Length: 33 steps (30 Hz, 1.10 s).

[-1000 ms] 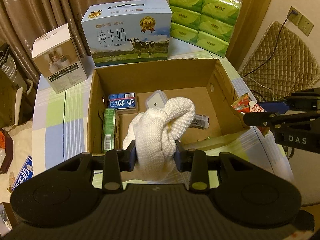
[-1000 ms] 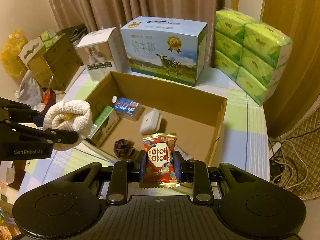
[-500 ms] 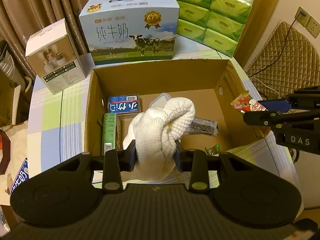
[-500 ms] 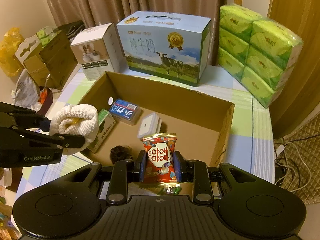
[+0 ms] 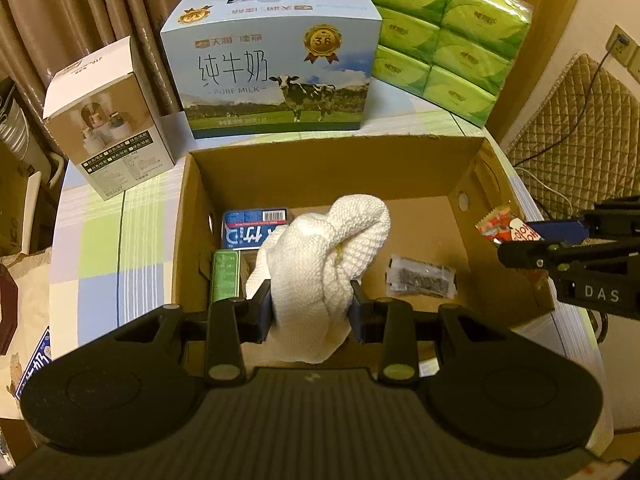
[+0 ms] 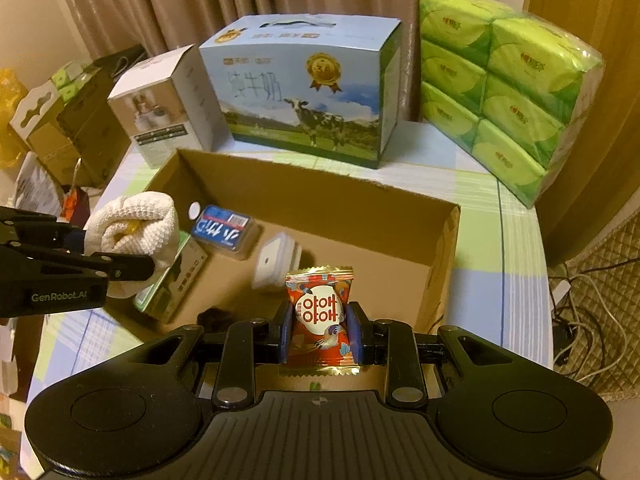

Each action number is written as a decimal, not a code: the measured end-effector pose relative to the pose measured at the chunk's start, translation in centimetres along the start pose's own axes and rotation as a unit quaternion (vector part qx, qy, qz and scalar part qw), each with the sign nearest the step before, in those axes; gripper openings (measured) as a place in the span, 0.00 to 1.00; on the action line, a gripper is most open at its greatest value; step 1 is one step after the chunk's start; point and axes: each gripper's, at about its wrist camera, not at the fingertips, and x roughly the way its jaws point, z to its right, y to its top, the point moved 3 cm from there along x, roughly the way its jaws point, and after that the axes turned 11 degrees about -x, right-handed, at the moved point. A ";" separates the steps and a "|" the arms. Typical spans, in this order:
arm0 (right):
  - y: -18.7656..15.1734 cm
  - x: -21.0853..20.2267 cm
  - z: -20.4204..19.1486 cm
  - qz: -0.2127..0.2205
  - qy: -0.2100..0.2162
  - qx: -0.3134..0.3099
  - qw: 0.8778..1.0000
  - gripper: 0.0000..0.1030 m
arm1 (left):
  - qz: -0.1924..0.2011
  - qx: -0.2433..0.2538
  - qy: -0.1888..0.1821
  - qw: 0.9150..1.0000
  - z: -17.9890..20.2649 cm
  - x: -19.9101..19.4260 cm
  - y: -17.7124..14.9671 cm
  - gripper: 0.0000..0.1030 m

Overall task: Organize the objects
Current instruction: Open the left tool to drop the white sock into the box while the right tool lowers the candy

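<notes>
My left gripper (image 5: 312,304) is shut on a knotted white knit cloth (image 5: 332,256), held above the near left part of an open cardboard box (image 5: 332,160). The cloth (image 6: 136,232) also shows at the left of the right wrist view. My right gripper (image 6: 320,332) is shut on a red snack packet (image 6: 320,312) over the box's near right side; that packet (image 5: 508,228) appears at the right of the left wrist view. Inside the box lie a blue pack (image 5: 252,232), a green carton (image 5: 226,276), a dark sachet (image 5: 422,278) and a small white lidded container (image 6: 276,260).
Behind the cardboard box (image 6: 320,200) stand a blue milk carton box (image 5: 272,68), a white product box (image 5: 104,120) and a stack of green tissue packs (image 5: 444,36). The checked tablecloth (image 5: 100,240) ends at the left; cables (image 6: 580,320) and a quilted cushion (image 5: 572,128) lie right.
Both grippers have moved forward and down toward the box, each keeping its load. More of the box floor shows, including the dark sachet.
</notes>
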 end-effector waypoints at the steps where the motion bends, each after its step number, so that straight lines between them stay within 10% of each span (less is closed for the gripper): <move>1: 0.0 0.2 0.2 0.001 -0.001 0.003 1.000 0.25 | 0.000 -0.001 0.000 1.000 0.0 0.2 0.2 0.31; 15: -0.1 2.5 1.8 0.001 -0.003 0.038 0.999 0.25 | -0.003 -0.010 -0.002 1.000 0.0 3.2 1.2 0.34; 19: -0.4 3.0 1.7 -0.003 0.001 0.039 0.999 0.25 | 0.006 -0.024 0.004 1.000 -0.3 4.0 1.3 0.65; 33: -0.4 3.5 1.2 -0.005 0.001 0.036 0.999 0.25 | -0.004 -0.027 0.013 1.000 -1.6 4.5 0.3 0.64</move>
